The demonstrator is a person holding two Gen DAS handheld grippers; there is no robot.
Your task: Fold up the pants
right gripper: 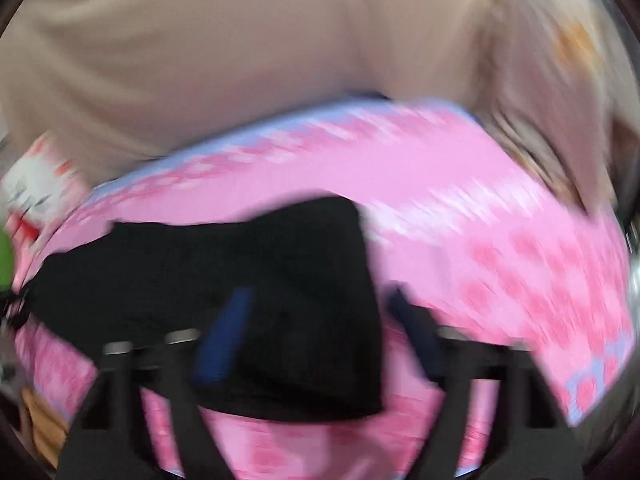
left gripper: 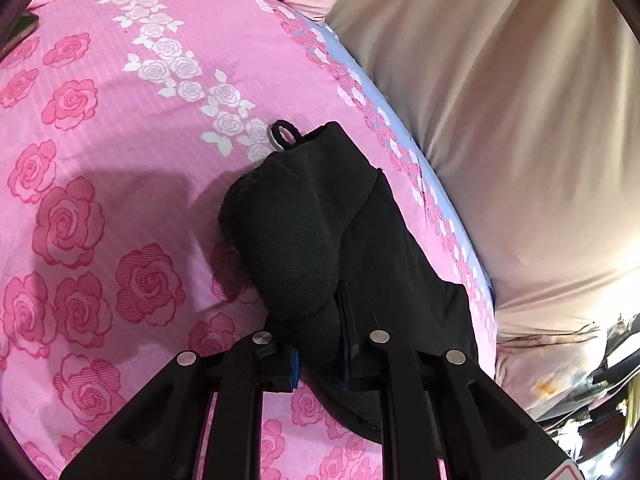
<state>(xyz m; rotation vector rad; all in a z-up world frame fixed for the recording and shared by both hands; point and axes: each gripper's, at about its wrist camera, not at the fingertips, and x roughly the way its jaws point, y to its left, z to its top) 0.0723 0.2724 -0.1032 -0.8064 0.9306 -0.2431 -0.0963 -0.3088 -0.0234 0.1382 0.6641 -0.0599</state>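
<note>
The pants lay bunched on the sheet, toward 5 o'clock, folding apparently unfinished. The left gripper pinched them. The right gripper was spread over them, blurred.

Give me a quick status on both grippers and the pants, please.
Left gripper shut on black pants, bunched over pink bedsheet. Right gripper open over the pants; view blurred. Nothing in the way.

Black hand-held gripper, silver screws, blue pads
</note>
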